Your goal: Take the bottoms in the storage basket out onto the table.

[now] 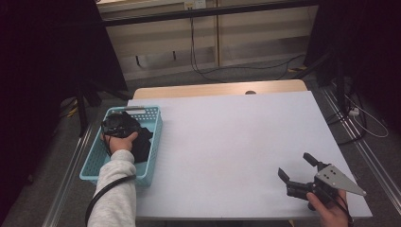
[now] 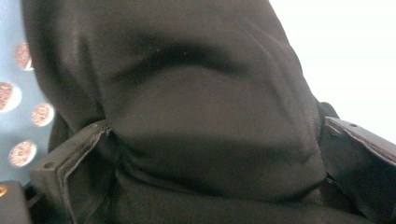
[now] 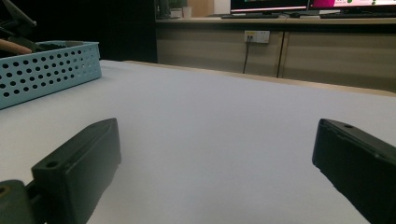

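A light blue perforated basket [image 1: 152, 156] stands at the table's left edge with a black cloth [image 1: 142, 143] inside it. My left gripper [image 1: 118, 124] is down in the basket, above the cloth. In the left gripper view the cloth [image 2: 201, 93] bulges between the two widely spread jaws of that gripper [image 2: 212, 126], with the basket wall [image 2: 9, 112] behind. My right gripper [image 1: 294, 164] rests open near the front right corner of the table, nothing between its jaws. The right gripper view looks past the gripper [image 3: 217, 128] across the bare top toward the basket [image 3: 46, 70].
The white table top [image 1: 227, 142] stretches between basket and right gripper. A wooden strip [image 1: 217, 88] runs along the far edge. Cables [image 1: 198, 66] lie on the floor beyond, and dark stands flank the table.
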Action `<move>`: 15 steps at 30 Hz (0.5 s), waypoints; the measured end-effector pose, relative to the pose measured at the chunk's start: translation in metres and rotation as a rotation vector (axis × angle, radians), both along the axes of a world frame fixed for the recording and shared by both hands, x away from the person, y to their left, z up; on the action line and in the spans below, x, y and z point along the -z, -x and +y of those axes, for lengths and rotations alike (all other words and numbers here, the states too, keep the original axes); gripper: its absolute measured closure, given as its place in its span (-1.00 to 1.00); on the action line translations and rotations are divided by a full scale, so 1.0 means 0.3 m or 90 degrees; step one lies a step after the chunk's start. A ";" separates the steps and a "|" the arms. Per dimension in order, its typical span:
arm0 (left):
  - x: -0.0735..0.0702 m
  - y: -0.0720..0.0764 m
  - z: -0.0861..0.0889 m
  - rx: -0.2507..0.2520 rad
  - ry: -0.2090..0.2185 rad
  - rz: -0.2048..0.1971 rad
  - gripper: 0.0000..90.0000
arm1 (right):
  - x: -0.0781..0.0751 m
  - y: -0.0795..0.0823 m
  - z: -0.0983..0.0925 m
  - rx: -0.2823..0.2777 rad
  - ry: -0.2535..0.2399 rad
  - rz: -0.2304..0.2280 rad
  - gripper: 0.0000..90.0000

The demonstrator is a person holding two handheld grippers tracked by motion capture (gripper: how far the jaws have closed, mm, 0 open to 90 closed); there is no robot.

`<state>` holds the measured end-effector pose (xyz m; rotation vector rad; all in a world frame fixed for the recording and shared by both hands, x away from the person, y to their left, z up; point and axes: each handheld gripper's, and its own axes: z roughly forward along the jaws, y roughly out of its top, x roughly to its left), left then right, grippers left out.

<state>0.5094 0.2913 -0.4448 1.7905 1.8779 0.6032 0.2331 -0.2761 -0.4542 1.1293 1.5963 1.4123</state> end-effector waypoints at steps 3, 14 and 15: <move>0.007 -0.003 -0.010 0.004 -0.017 0.010 -1.00 | 0.001 0.001 -0.001 0.001 0.000 0.002 -0.99; 0.000 0.015 -0.019 0.000 -0.014 0.018 -0.60 | 0.000 0.004 -0.001 -0.001 0.003 -0.001 -0.99; -0.003 0.021 -0.022 -0.004 -0.012 0.016 -0.53 | 0.000 0.004 -0.001 0.000 0.002 0.000 -0.99</move>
